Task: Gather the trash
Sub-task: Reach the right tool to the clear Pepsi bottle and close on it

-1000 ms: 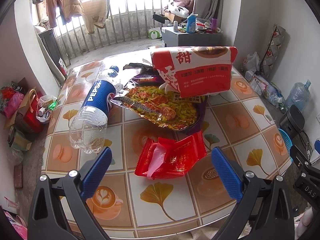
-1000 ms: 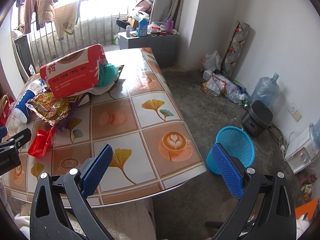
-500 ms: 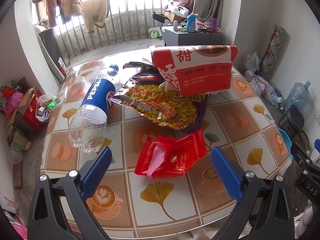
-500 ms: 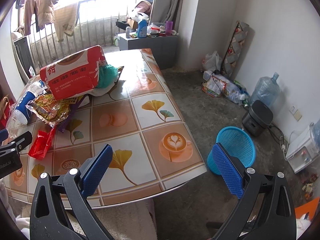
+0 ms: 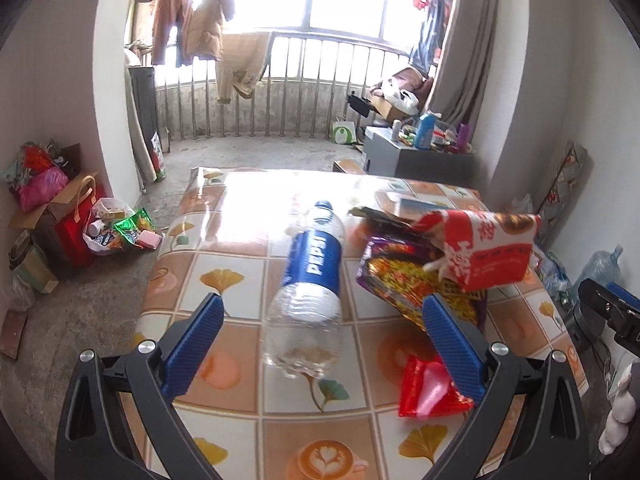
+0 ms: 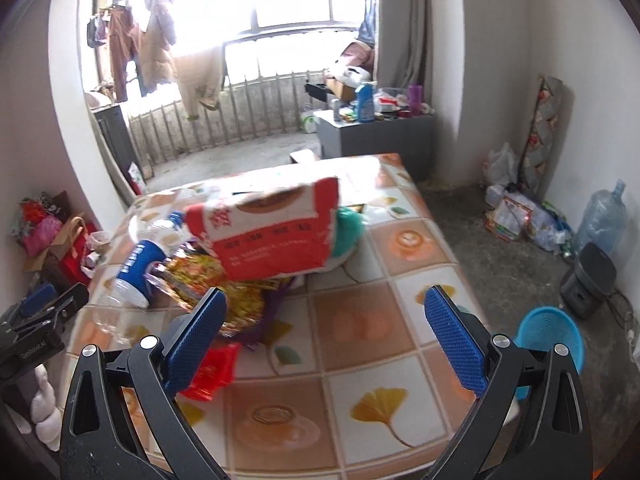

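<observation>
An empty Pepsi bottle [image 5: 310,280] lies on the tiled table [image 5: 224,240], its base between the blue fingers of my open left gripper [image 5: 320,336]. To its right lie a noodle wrapper [image 5: 404,280], a red-and-white bag [image 5: 488,248] and a small red wrapper [image 5: 428,390] by the right finger. My right gripper [image 6: 326,332] hangs open over the table's near side. Ahead of it sit the red-and-white bag [image 6: 276,232], the noodle wrapper [image 6: 212,280], the Pepsi bottle [image 6: 140,268] and the red wrapper [image 6: 212,368].
A blue waste basket [image 6: 550,330] stands on the floor to the right of the table, beside a dark appliance [image 6: 588,280]. Bags and boxes [image 5: 52,216] crowd the floor on the left. A grey cabinet [image 6: 376,136] stands beyond the table.
Both grippers swung to the left. The left one moved off the red wrapper and now frames the bottle. The right one turned from the basket side toward the pile of trash.
</observation>
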Tool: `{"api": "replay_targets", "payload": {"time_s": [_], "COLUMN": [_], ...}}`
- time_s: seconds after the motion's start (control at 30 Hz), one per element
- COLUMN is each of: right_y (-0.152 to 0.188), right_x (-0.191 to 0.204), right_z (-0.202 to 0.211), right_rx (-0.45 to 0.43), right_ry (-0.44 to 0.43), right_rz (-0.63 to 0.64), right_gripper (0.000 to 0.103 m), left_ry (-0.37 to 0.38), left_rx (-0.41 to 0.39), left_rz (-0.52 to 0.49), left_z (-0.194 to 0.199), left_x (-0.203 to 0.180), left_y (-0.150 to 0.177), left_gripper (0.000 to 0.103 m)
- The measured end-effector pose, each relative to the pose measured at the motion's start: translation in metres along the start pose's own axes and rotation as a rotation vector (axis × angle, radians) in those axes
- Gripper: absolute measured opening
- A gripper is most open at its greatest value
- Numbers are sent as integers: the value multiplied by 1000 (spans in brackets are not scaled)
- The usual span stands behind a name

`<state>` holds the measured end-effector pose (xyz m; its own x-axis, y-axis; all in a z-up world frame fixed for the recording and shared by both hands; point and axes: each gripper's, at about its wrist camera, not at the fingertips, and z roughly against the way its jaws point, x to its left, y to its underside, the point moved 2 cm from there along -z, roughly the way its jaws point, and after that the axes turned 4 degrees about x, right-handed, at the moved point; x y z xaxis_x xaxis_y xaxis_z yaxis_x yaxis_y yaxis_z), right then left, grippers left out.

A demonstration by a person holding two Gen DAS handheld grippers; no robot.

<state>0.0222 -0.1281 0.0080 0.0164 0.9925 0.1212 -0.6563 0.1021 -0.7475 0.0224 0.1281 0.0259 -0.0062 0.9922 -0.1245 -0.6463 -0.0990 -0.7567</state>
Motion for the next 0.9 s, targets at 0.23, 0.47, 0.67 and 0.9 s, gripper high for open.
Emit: {"api": "replay_targets", "payload": {"time_s": [0.23,0.47,0.67,0.9], "right_y": [-19,-19,-35,-34], "right_x": [99,148,165,172], "right_z": [-39,-96,-129,-159], "right_rx": [72,261,372,490], "right_ry": [-240,-376,-401,-358], "right_rz": [120,121,82,45], "right_gripper": [79,58,58,57], "left_ry": [-74,-25,80,151], "left_rx": [8,116,207,282], "left_rz": [150,176,123,91], "left_z": [-27,-77,-109,-131], "left_x": [78,105,99,88], "left_y": [-15,-18,-14,-10], "left_gripper": [80,54,40,33]}}
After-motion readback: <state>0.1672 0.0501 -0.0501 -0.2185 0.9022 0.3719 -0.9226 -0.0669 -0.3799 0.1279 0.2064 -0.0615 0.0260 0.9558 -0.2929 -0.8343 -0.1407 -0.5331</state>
